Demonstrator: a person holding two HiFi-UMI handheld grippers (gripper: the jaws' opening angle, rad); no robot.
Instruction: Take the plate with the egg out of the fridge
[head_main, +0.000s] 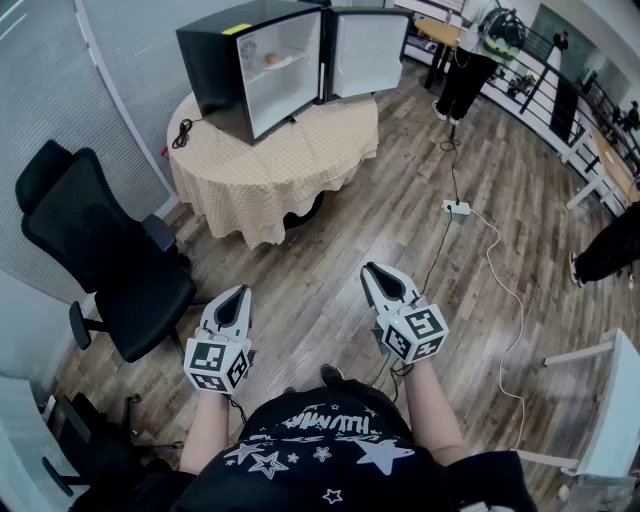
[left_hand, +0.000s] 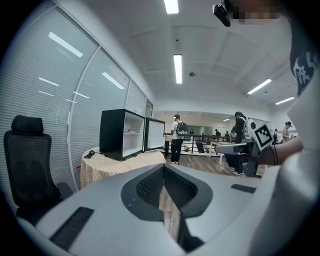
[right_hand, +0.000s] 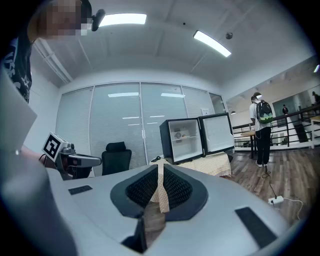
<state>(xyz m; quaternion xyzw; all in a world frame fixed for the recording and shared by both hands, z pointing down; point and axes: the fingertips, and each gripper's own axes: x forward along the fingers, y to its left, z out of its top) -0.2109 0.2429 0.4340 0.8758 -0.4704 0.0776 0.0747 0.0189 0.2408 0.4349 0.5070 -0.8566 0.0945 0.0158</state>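
Note:
The black mini fridge (head_main: 255, 65) stands on a round table (head_main: 280, 165) far ahead, its door (head_main: 368, 50) swung open to the right. On its upper shelf lies a plate with an egg (head_main: 272, 60), small in the left gripper view (left_hand: 130, 131) and the right gripper view (right_hand: 181, 134). My left gripper (head_main: 238, 292) (left_hand: 164, 170) and right gripper (head_main: 372, 270) (right_hand: 160, 172) are held close to my body, well short of the table. Both point towards the fridge, jaws shut, with nothing between them.
A black office chair (head_main: 110, 250) stands left of me beside the table. A white power strip (head_main: 457, 208) and its cable lie on the wood floor to the right. A person (head_main: 470, 60) stands beyond the fridge. A white table (head_main: 610, 400) is at the right edge.

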